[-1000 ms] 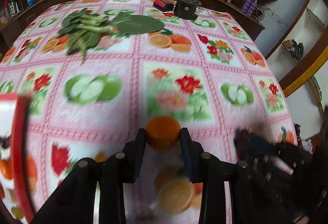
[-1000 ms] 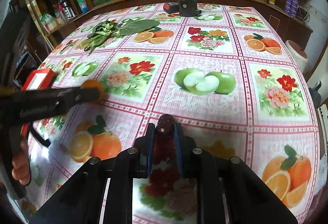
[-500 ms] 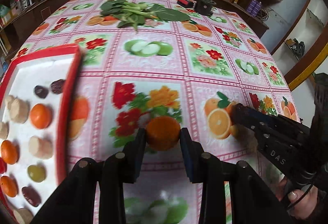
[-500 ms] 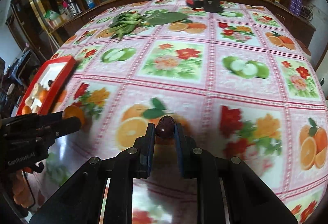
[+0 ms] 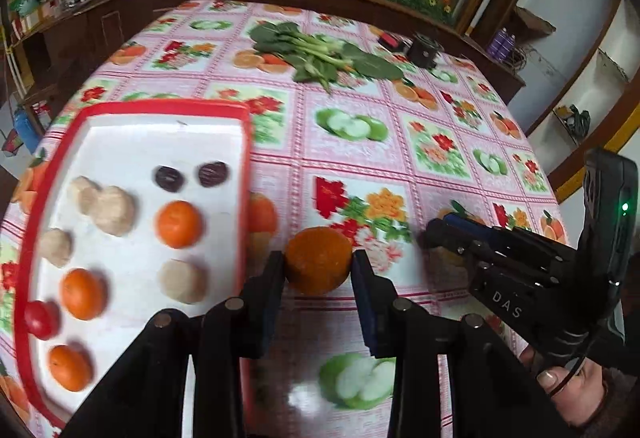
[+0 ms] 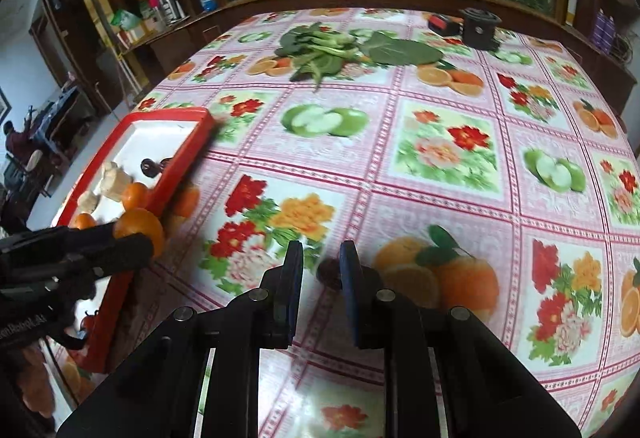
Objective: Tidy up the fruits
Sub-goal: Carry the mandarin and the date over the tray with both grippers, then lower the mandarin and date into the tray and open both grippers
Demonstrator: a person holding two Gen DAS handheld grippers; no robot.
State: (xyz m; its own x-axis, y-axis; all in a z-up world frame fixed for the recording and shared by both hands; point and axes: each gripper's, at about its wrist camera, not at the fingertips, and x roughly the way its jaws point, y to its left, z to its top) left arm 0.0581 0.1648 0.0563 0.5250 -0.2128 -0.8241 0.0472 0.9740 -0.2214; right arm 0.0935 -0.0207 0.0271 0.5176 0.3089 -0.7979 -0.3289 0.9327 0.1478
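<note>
My left gripper [image 5: 318, 264] is shut on an orange tangerine [image 5: 318, 260] and holds it just right of the red-rimmed white tray [image 5: 136, 141]. The tray holds several tangerines, pale lumps, two dark dates [image 5: 214, 173] and a red fruit. My right gripper [image 6: 320, 262] has its jaws parted; the dark date [image 6: 329, 274] sits against the right finger, blurred, over the tablecloth. The right gripper also shows in the left wrist view [image 5: 440, 234]. The left gripper with the tangerine shows in the right wrist view [image 6: 138, 228], beside the tray [image 6: 176, 165].
A fruit-print pink tablecloth [image 6: 440, 141] covers the table. Leafy greens [image 6: 332, 49] lie at the far middle. A black round object [image 6: 480, 25] and a red-black item [image 6: 440, 22] stand at the far edge. Wooden cabinets and a planter ring the table.
Both grippers have swung left toward the tray, which now fills more of the left view. The right gripper's jaws have opened and the date has slipped lower between them.
</note>
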